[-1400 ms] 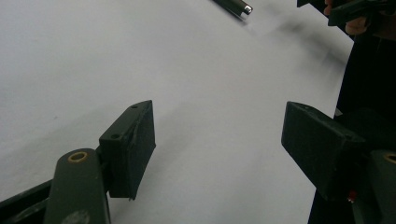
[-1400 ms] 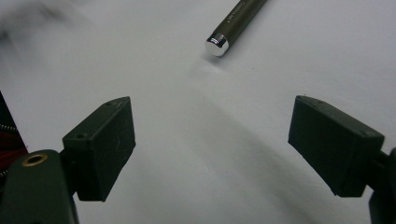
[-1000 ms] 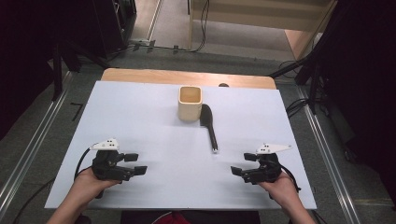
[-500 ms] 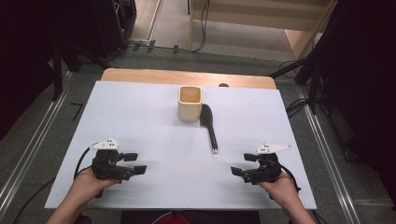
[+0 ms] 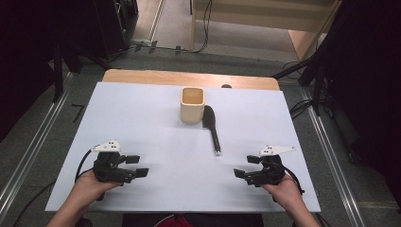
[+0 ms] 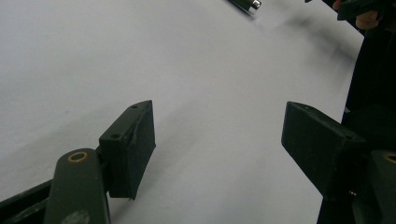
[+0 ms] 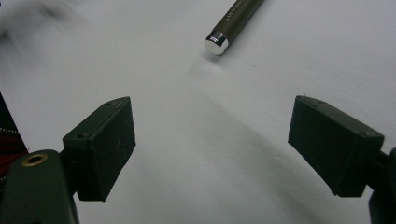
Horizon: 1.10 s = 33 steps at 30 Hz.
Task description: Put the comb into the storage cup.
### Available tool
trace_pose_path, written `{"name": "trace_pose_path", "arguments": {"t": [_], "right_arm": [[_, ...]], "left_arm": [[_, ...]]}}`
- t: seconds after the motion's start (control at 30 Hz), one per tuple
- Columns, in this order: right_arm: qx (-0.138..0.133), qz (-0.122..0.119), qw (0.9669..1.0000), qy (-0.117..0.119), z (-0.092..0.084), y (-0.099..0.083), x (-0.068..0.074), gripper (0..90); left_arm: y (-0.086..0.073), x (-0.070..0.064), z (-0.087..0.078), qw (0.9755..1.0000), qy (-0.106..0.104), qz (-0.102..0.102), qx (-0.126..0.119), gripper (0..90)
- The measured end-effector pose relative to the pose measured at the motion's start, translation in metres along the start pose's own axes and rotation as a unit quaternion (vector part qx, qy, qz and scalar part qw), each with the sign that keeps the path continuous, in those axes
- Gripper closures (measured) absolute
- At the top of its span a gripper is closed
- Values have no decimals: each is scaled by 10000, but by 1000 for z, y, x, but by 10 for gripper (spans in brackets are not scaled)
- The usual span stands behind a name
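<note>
The black spatula point(image 5: 212, 126) lies flat on the white table point(image 5: 142, 118), its broad blade just beside the beige square cup point(image 5: 192, 104) and its thin handle running toward your side, ending in a small silver cap. That cap sits nearer your right gripper point(image 5: 245, 171) than your left gripper point(image 5: 137, 166), though apart from both.

The table is a plain white sheet with a strip of bare wood showing along its far edge. Around it you have dark grey carpet, metal rails running down both sides, black stands at the far corners and cables trailing across the floor behind.

Your 2 grippers rest low on the near part of the sheet, well apart, 1 toward each near corner, each pointing inward. Each has its jaws spread wide with nothing between them.

From above, you get the whole layout: cup, spatula, both hands and the room. The right gripper view adds what that view cannot: the handle's end point(image 7: 217, 41) close up, a round polished cap on a dark brownish shaft with faint lettering along it, lying ahead of the open jaws. The left gripper view catches the same cap point(image 6: 253, 4) at its top edge, and your other hand point(image 6: 369, 18) far off at the upper right corner.
</note>
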State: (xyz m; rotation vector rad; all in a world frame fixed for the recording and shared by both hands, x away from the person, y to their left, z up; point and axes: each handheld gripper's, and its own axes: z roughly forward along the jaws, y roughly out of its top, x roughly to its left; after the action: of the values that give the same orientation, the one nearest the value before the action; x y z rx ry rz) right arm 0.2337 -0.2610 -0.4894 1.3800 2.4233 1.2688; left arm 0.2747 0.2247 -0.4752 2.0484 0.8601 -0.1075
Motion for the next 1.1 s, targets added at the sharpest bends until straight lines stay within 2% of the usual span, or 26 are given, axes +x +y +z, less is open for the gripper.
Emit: {"name": "trace_pose_path", "arguments": {"t": [0.37,0.5,0.6,0.73,0.87,0.97,1.1], "right_arm": [[-9,23,10000,3,0,1,0,132],[-202,356,9991,92,-3,6,-3,132],[-233,414,9989,-25,-2,9,-6,132],[-288,625,9975,-166,-1,14,-13,132],[-262,695,9967,-331,3,19,-17,132],[-284,786,9958,-371,5,21,-19,132],[-311,788,9953,-459,6,27,-19,132]], "left_arm": [[0,0,1,10000,6,-15,7,268],[1,0,1,10000,12,-13,1,268],[1,0,1,10000,22,-7,2,268],[1,0,0,10000,37,-6,22,268],[1,1,0,10000,45,-13,2,268],[1,1,0,10000,39,-11,17,268],[1,1,0,10000,37,-19,12,268]]}}
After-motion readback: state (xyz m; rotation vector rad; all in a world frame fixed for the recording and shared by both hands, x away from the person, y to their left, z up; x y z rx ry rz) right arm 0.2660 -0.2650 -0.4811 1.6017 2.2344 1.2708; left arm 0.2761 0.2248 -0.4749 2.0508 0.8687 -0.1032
